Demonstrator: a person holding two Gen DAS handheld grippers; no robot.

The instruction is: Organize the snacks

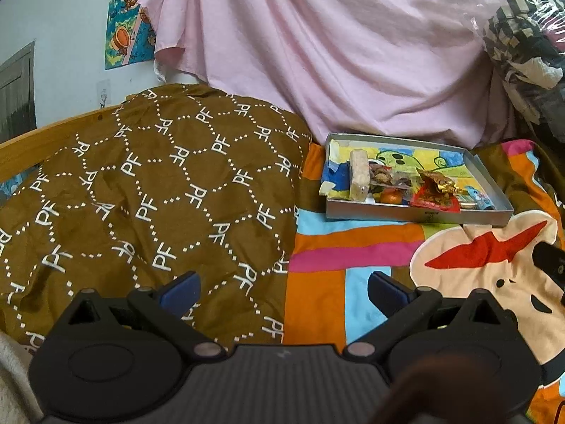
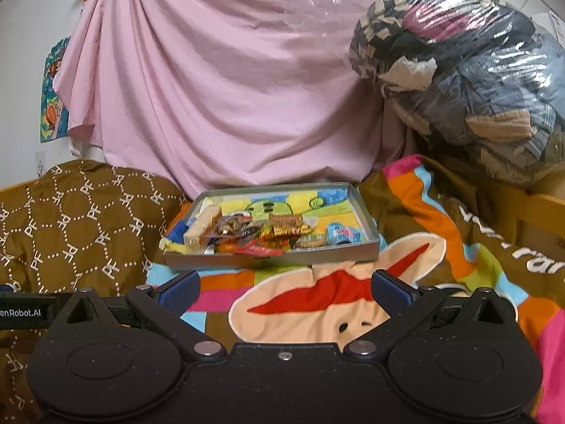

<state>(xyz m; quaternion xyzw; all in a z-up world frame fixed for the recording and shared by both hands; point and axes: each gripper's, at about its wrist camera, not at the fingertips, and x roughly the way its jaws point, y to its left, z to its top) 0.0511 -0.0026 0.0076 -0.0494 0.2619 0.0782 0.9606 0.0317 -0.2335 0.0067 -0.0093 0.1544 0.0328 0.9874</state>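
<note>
A shallow grey tray [image 1: 416,215] [image 2: 272,256] with a colourful cartoon lining sits on the bed's cartoon blanket. Along its near edge lie several snacks: a pale wrapped bar [image 1: 359,174] [image 2: 200,228], a clear packet of brown pieces [image 1: 383,176] [image 2: 229,228], a gold-and-red wrapper [image 1: 438,185] [image 2: 286,226], an orange piece [image 1: 391,196] and a blue packet [image 1: 477,198] [image 2: 343,233]. My left gripper [image 1: 284,291] is open and empty, down-left of the tray over the blanket. My right gripper [image 2: 285,288] is open and empty, just in front of the tray.
A brown cloth with white "PF" letters [image 1: 152,190] [image 2: 81,222] covers a mound left of the tray. A pink sheet [image 1: 317,53] [image 2: 219,81] hangs behind. A clear bag of clothes [image 1: 526,42] [image 2: 469,70] rises at the right. A wooden bed frame [image 1: 46,141] [image 2: 543,208] borders the bed.
</note>
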